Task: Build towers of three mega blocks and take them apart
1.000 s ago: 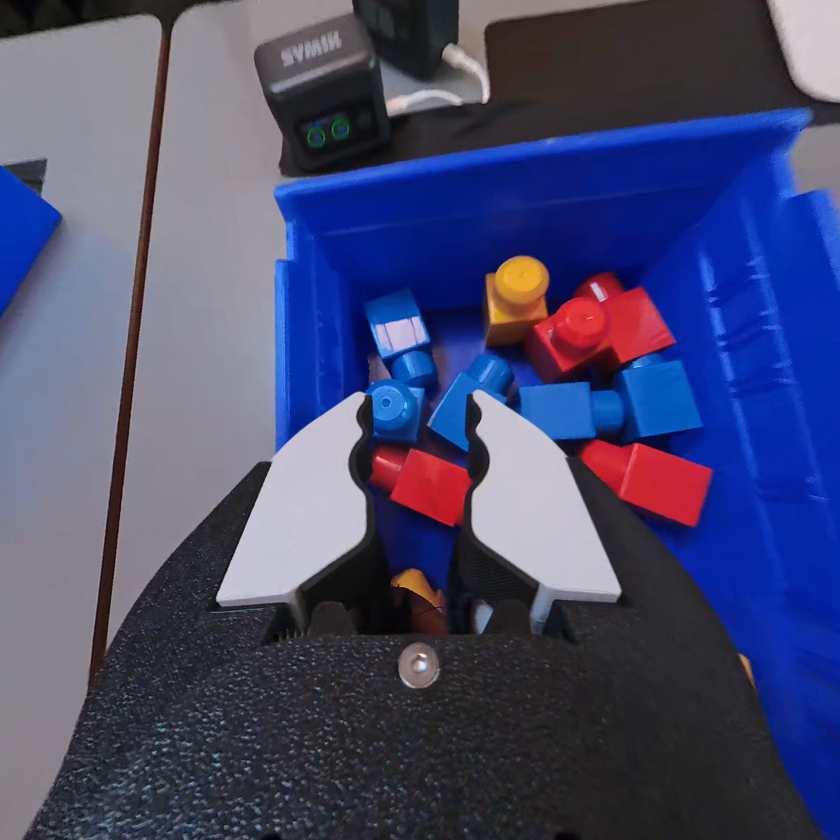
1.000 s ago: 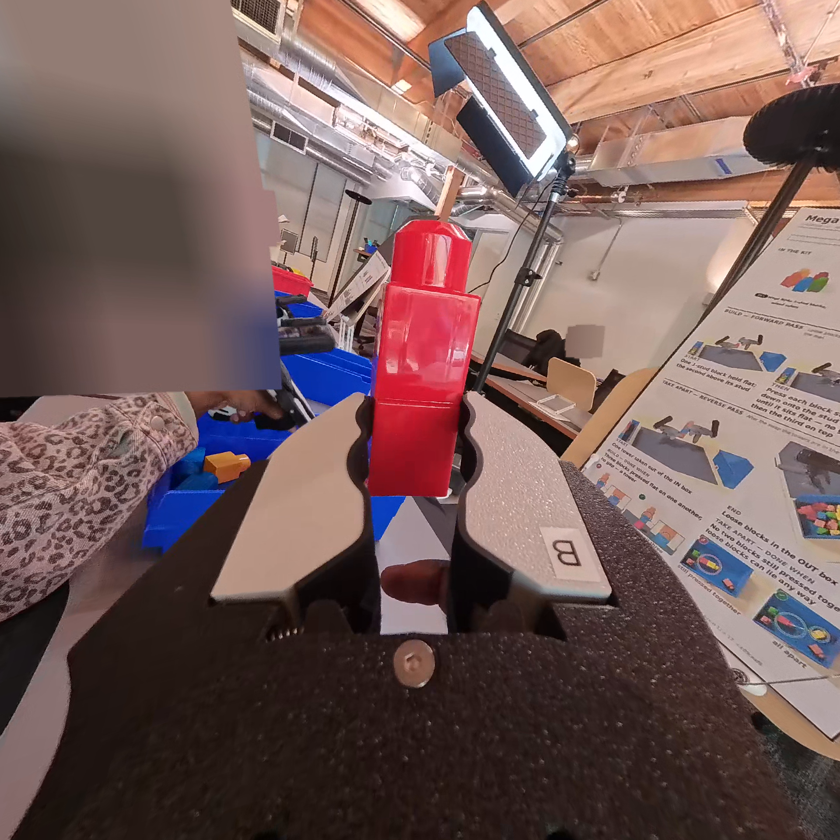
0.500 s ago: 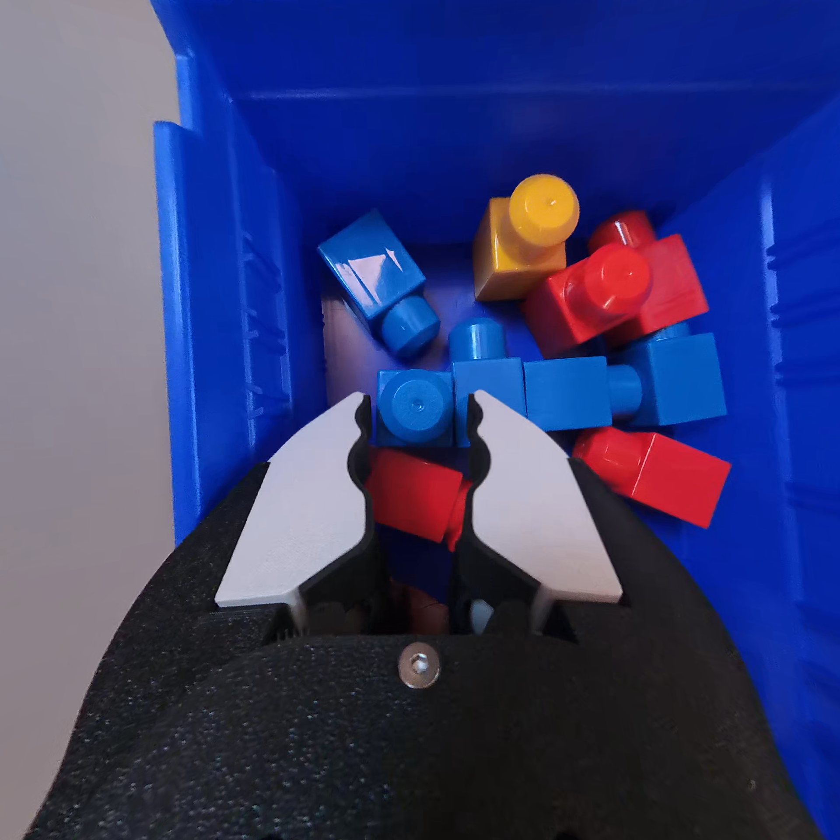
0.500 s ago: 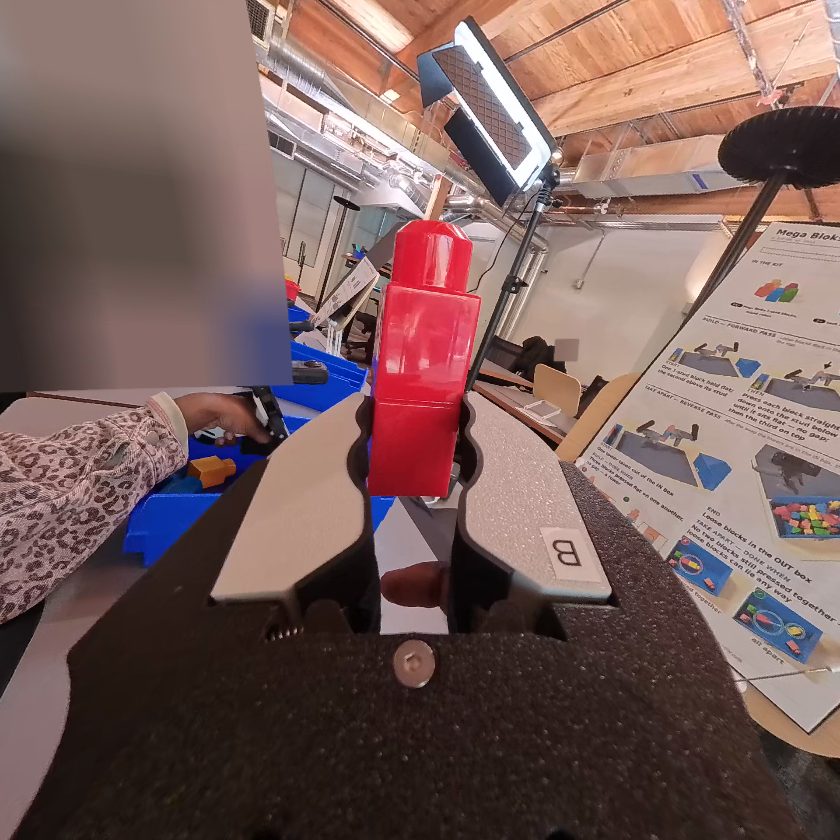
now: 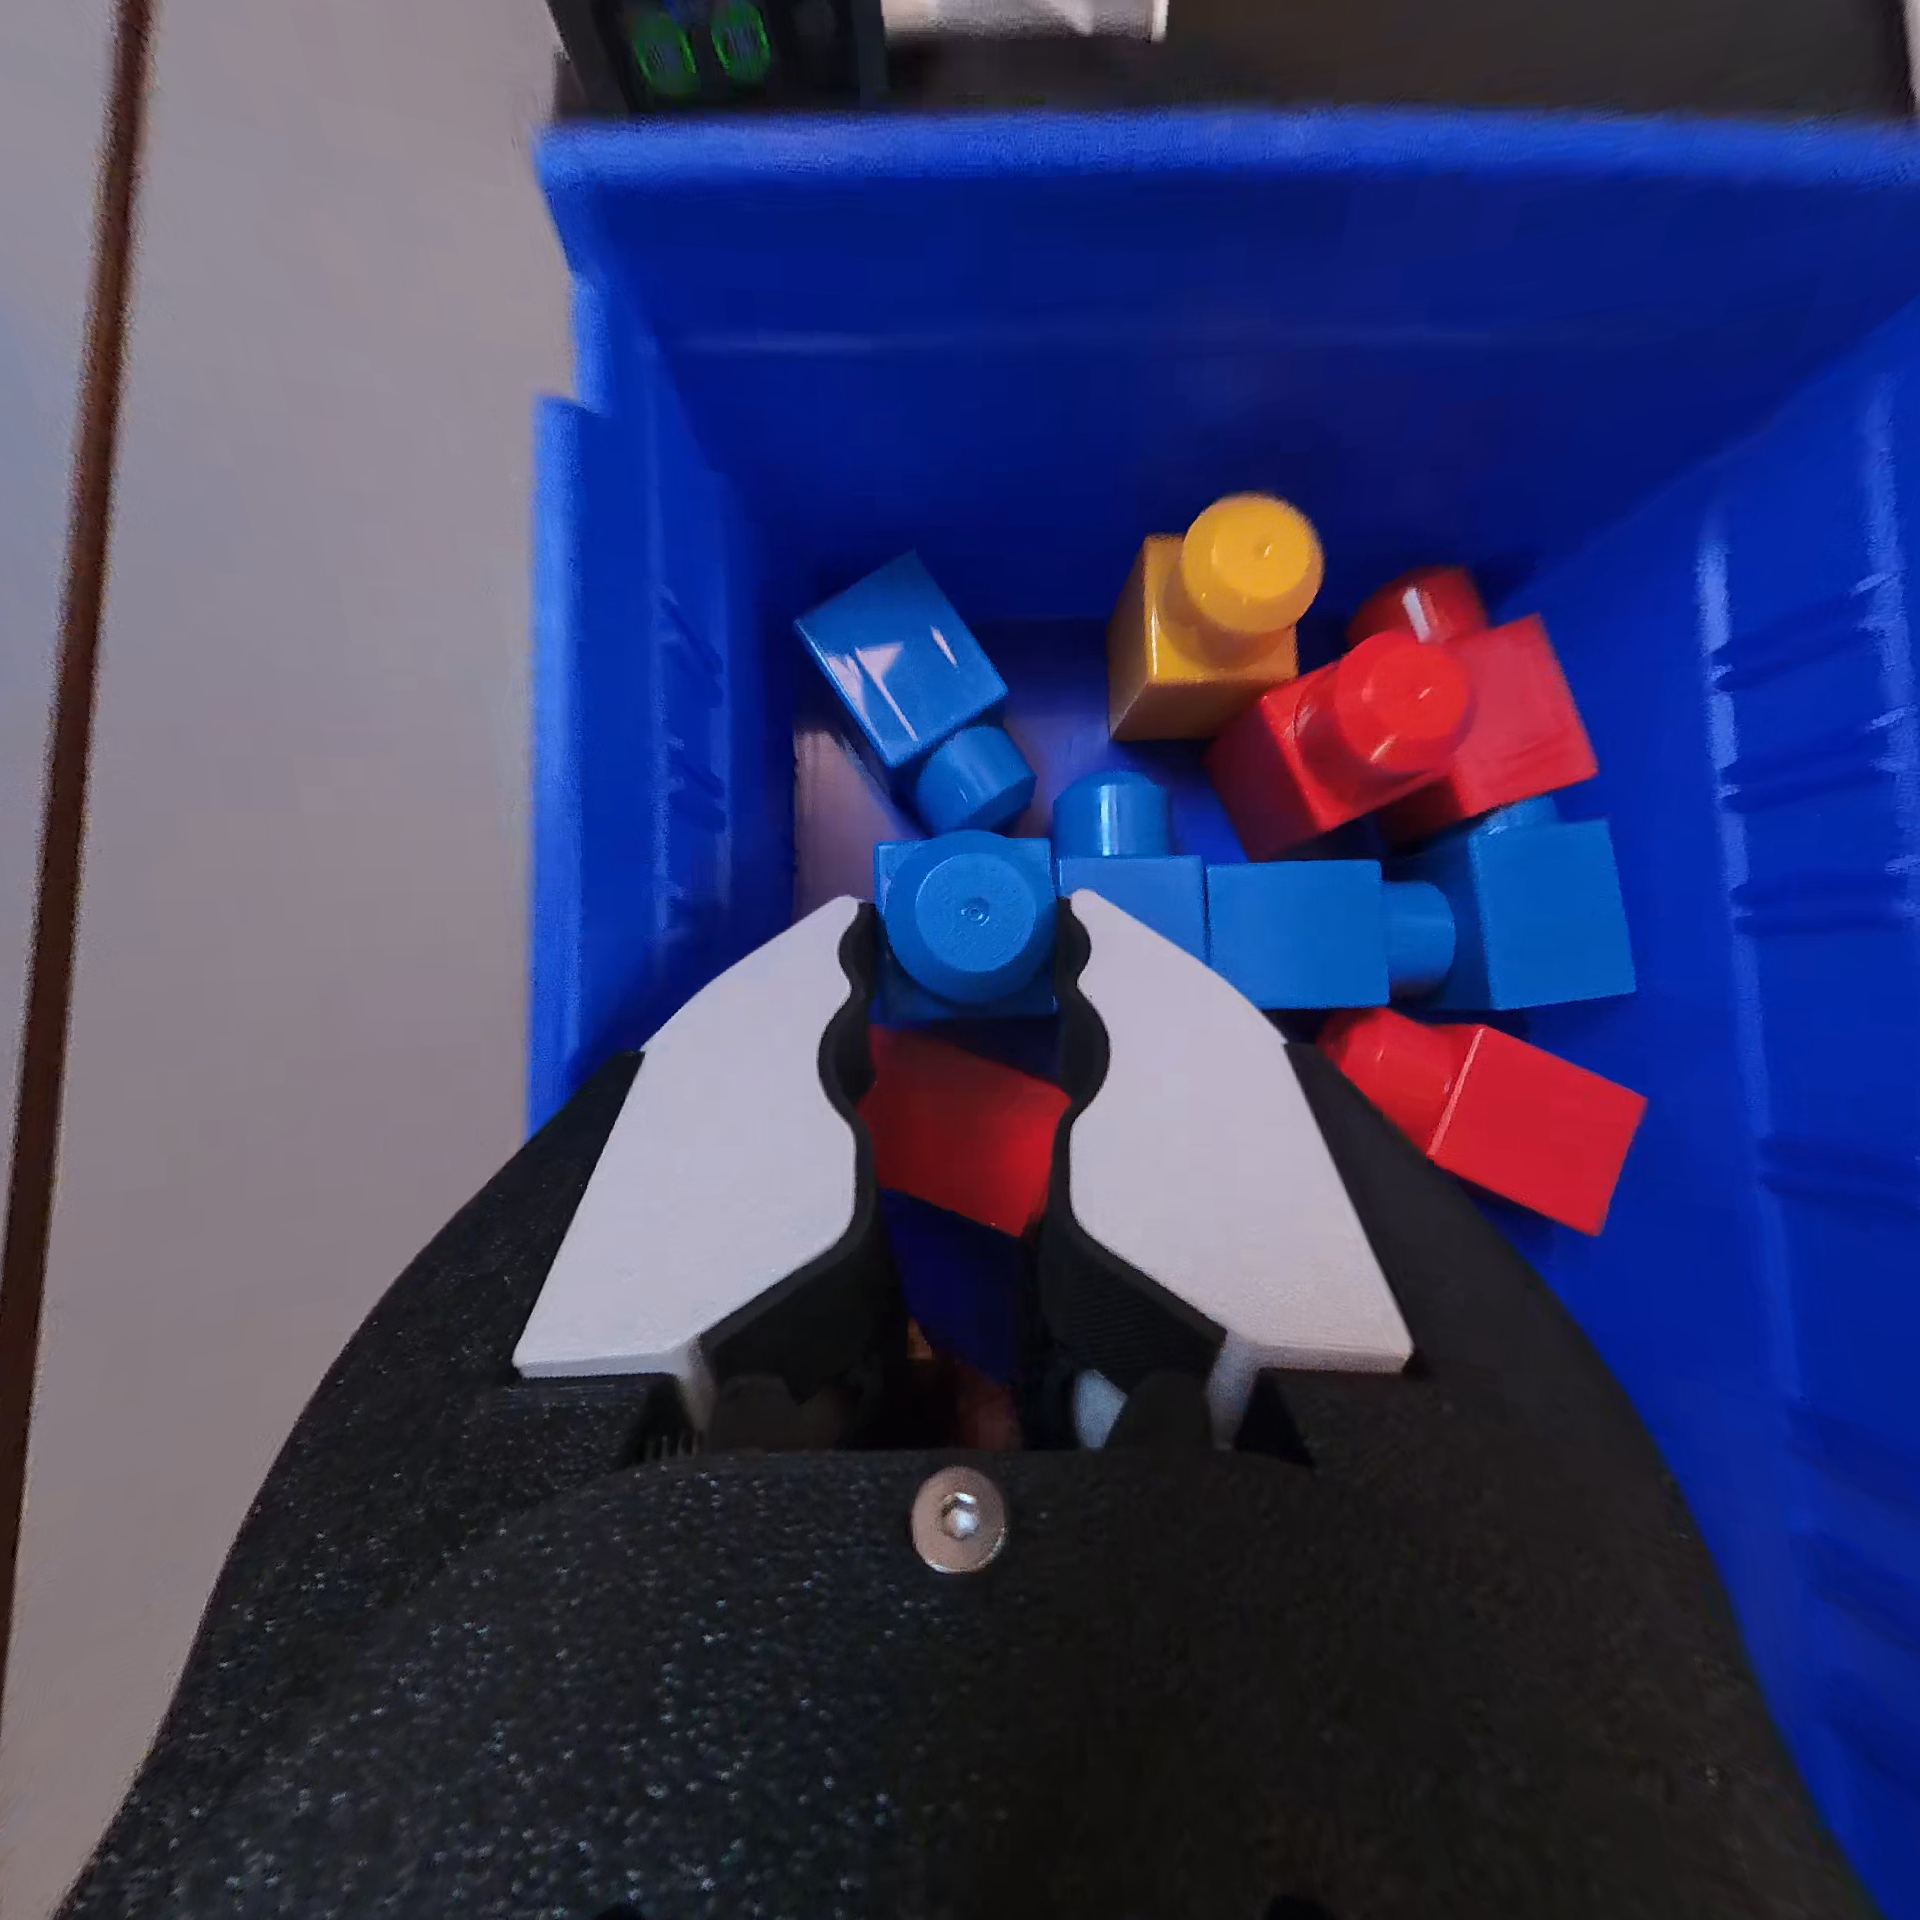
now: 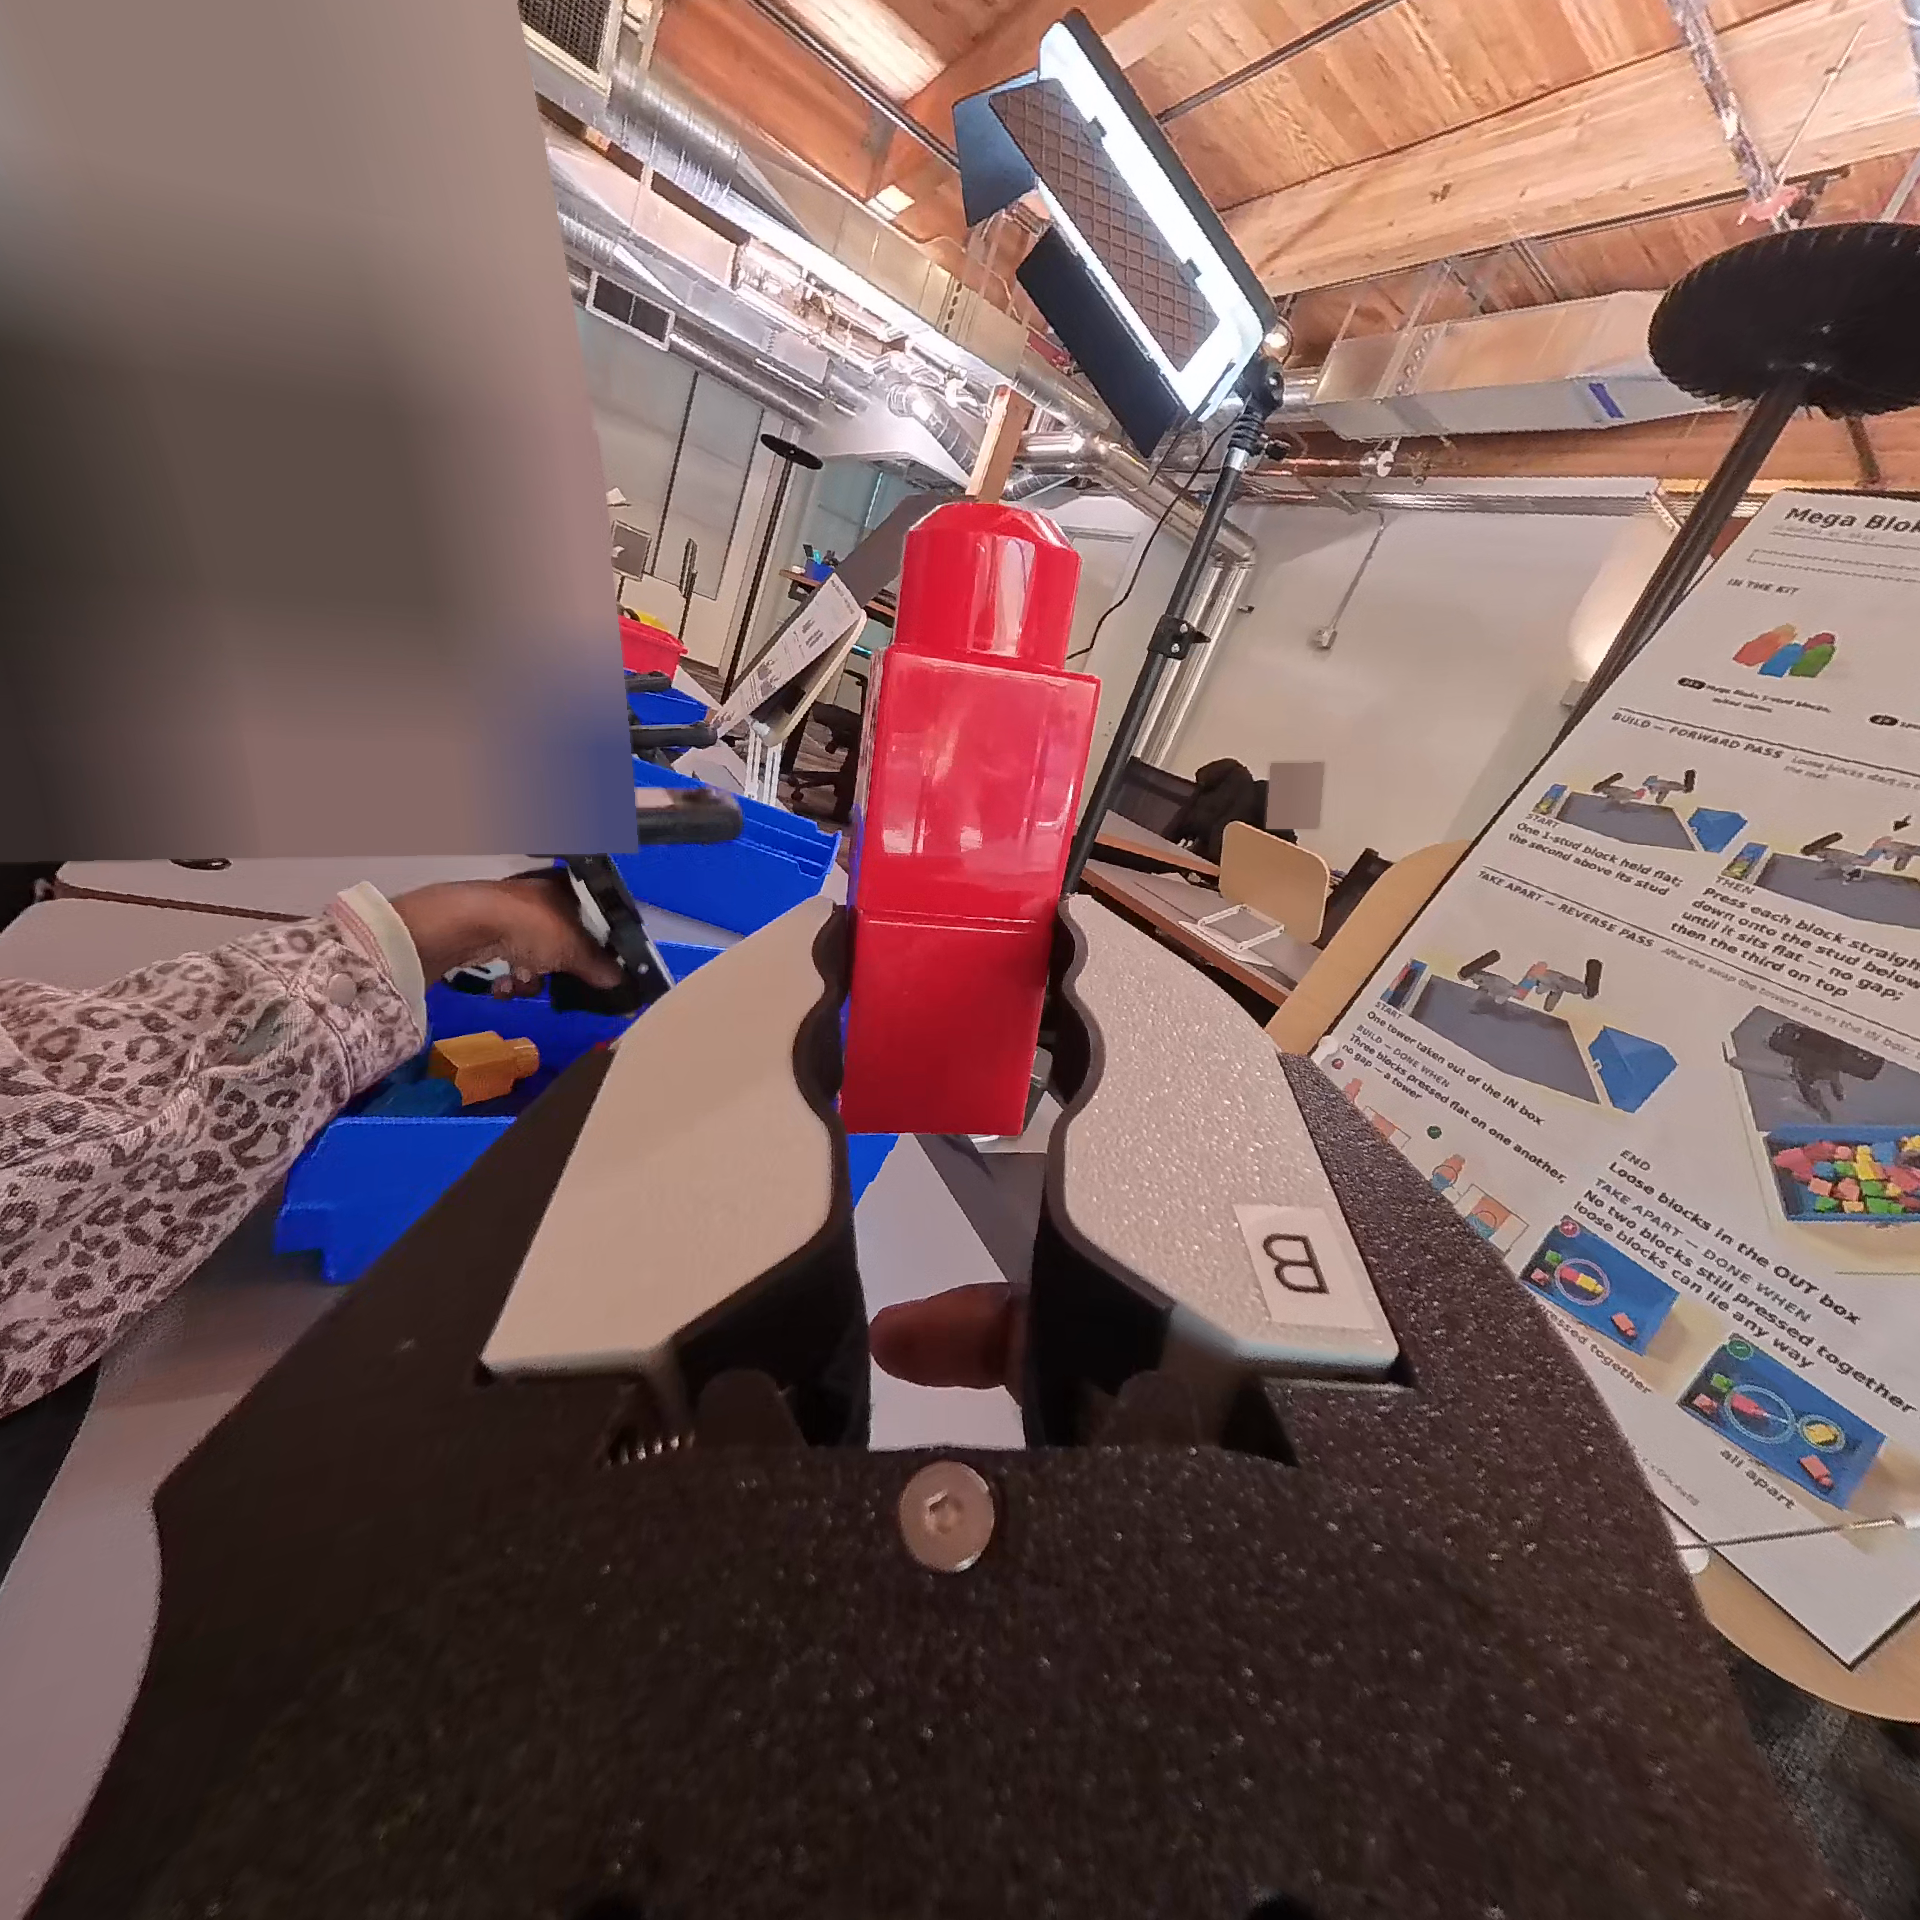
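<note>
My left gripper (image 5: 966, 916) is down in the blue bin (image 5: 1143, 312), shut on a blue block (image 5: 966, 940) whose stud faces the camera. Beneath it lies a red block (image 5: 966, 1138). Other loose blue, red and yellow blocks (image 5: 1205, 644) lie in the bin. My right gripper (image 6: 945, 925) is shut on the lower block of a red two-block tower (image 6: 977, 769), held upright in the air. In the right wrist view a hand (image 6: 499, 935) holds the left gripper over the same bin (image 6: 416, 1174).
A black device (image 5: 707, 52) stands behind the bin on the grey table (image 5: 312, 727). An instruction board (image 6: 1662, 1039) leans at the right. A light on a stand (image 6: 1132, 249) and another blue bin (image 6: 748, 852) are farther back.
My left gripper went down into the bin, closed on the blue block, and has now pulled back up a little with it. The right gripper holds the red tower nearly still.
</note>
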A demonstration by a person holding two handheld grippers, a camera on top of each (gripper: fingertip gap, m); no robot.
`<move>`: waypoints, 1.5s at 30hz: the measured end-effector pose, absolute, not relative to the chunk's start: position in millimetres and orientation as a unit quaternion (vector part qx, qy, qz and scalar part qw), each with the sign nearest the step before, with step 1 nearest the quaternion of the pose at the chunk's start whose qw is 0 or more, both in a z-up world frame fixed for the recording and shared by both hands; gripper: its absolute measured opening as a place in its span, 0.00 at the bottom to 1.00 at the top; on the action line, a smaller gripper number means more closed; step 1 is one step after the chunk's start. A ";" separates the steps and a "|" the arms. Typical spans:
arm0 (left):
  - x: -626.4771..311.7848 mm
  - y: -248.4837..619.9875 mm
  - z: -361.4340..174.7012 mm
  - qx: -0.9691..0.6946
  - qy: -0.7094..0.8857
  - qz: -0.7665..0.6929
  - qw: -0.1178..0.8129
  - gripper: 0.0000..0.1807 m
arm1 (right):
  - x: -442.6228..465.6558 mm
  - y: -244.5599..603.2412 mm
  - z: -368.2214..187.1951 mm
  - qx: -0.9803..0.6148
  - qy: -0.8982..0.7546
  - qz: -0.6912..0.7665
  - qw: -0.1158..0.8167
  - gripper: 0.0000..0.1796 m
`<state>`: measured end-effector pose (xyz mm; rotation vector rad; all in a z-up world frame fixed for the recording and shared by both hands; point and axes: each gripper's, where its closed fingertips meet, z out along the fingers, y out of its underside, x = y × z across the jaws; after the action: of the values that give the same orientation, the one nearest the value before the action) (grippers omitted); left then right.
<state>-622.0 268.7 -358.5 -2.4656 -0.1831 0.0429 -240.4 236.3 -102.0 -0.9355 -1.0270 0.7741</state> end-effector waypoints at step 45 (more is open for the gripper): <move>-329.9 193.7 -25.1 -0.397 0.210 -0.464 0.763 0.18 | -247.1 270.6 -112.5 -0.405 -0.476 -0.069 0.778 0.20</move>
<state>-329.9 193.7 -25.1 -0.8627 0.4573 -1.0098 -247.1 270.6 -112.5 -0.8751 -1.0294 -0.1496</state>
